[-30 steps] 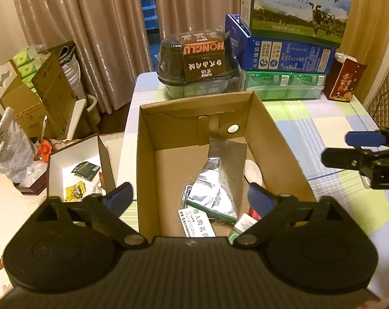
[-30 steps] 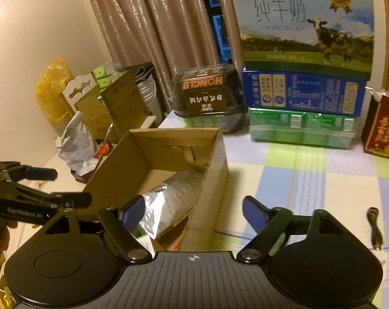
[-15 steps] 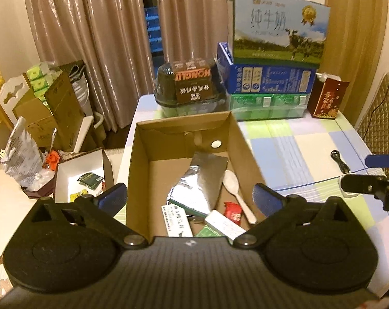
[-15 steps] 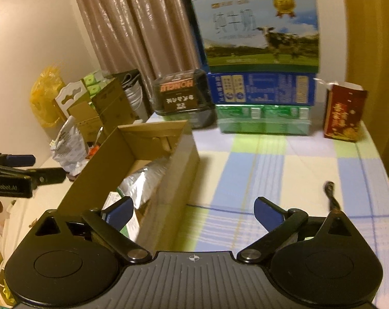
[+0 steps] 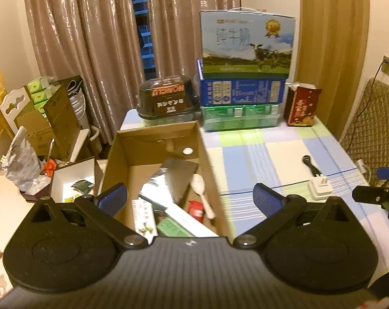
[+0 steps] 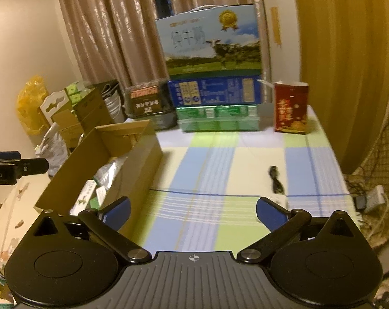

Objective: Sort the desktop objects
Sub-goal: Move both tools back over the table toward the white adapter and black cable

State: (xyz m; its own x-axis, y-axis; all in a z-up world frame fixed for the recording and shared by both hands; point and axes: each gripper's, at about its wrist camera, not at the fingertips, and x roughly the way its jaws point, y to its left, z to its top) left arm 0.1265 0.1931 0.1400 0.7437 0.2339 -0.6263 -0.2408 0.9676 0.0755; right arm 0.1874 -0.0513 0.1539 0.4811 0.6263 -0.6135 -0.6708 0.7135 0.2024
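Observation:
An open cardboard box (image 5: 207, 152) stands on the left of the checked table (image 5: 266, 154); it also shows in the right wrist view (image 6: 142, 154). Inside lie a silver foil pouch (image 5: 171, 180), a white spoon (image 5: 202, 193), a small red packet (image 5: 195, 207) and flat white and green packets (image 5: 145, 216). A black cable (image 5: 311, 166) and a white plug adapter (image 5: 320, 189) lie on the table to the right. My left gripper (image 5: 190, 200) is open and empty above the box's near end. My right gripper (image 6: 194, 212) is open and empty above the table, right of the box.
Stacked milk cartons (image 5: 246, 72), a dark plastic food box (image 5: 168, 97) and a red bag (image 5: 301, 106) line the table's far edge. Left of the table are cardboard boxes (image 5: 55, 123) and a small white open box (image 5: 73, 180). A quilted chair (image 5: 374, 128) stands right.
Both grippers have pulled back and up from the box, so more of the table shows. The right gripper has swung to the right. Both stay open and empty.

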